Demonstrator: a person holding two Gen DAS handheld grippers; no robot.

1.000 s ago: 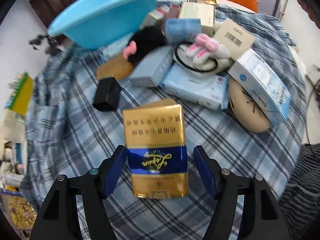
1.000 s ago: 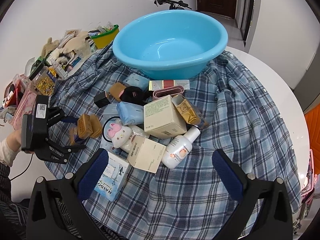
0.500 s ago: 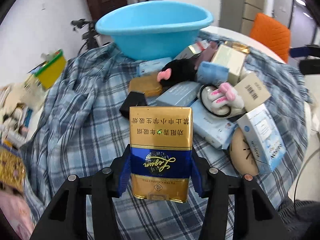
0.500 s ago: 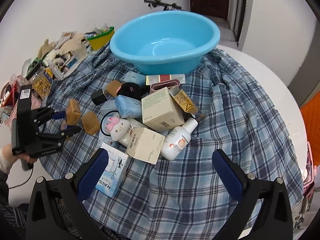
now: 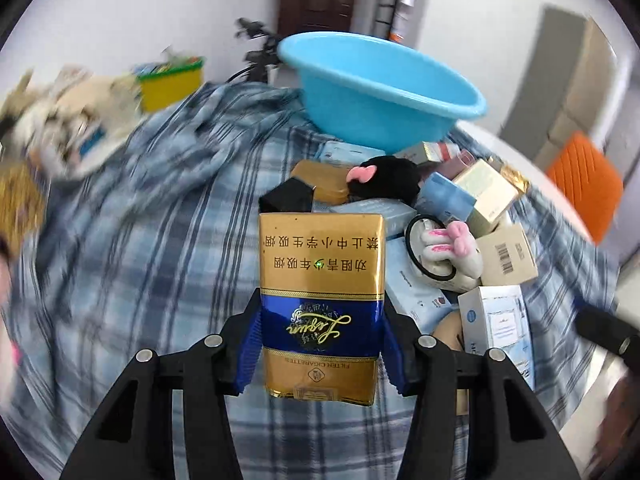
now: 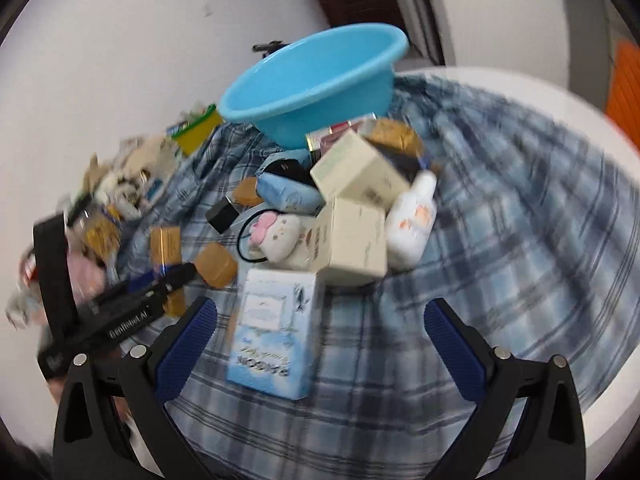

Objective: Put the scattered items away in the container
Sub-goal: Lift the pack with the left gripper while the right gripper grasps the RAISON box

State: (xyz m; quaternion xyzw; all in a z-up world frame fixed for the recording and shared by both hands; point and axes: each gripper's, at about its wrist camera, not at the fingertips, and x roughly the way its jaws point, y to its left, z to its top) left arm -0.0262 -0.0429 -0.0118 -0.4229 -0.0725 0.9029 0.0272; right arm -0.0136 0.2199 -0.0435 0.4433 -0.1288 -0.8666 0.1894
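Observation:
My left gripper (image 5: 320,344) is shut on a gold and blue cigarette pack (image 5: 320,300) and holds it up above the plaid cloth; it also shows in the right wrist view (image 6: 166,252). The blue basin (image 5: 380,88) stands beyond the pile, also in the right wrist view (image 6: 316,80). My right gripper (image 6: 320,348) is open and empty, low over a light blue box (image 6: 272,340). The pile holds cream boxes (image 6: 360,176), a white bottle (image 6: 412,220), a bunny plush (image 6: 276,232) and a black box (image 6: 222,216).
A plaid cloth (image 6: 500,240) covers the round white table (image 6: 580,128). A yellow bin (image 5: 168,84) and clutter lie at the far left. An orange chair (image 5: 584,184) is at the right. A bicycle (image 5: 256,52) stands behind the basin.
My left gripper closed on the cigarette pack and lifted it, turning toward the basin. My right gripper dropped lower and nearer to the light blue box.

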